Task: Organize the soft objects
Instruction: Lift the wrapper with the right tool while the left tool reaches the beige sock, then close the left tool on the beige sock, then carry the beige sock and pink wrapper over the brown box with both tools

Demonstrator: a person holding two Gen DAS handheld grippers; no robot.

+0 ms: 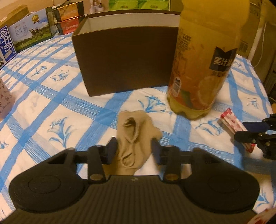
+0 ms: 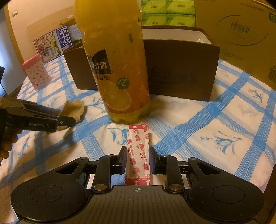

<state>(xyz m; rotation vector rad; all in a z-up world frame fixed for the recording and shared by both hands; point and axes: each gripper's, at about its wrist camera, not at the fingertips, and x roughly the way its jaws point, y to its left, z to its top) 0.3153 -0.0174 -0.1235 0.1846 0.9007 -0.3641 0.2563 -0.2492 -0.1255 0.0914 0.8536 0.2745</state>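
A crumpled beige sock point(image 1: 134, 131) lies on the blue-checked cloth point(image 1: 43, 103) in front of an open dark brown box point(image 1: 124, 60). My left gripper point(image 1: 134, 146) is shut on the sock, its pads pressing both sides. The right wrist view shows the same gripper point(image 2: 69, 121) coming in from the left, the sock point(image 2: 74, 106) at its tip. My right gripper point(image 2: 137, 155) is shut on a flat red-and-white packet point(image 2: 138, 143) printed "OPEN". At the right edge of the left wrist view, that gripper point(image 1: 241, 134) and the packet point(image 1: 231, 121) show again.
A tall orange juice bottle point(image 1: 203, 69) stands between the two grippers, just in front of the brown box point(image 2: 181, 72). Milk cartons point(image 1: 31, 34) line the far left. A pink container point(image 2: 36, 74) stands left. Green tissue packs point(image 2: 169, 13) and a cardboard carton point(image 2: 241, 34) sit behind.
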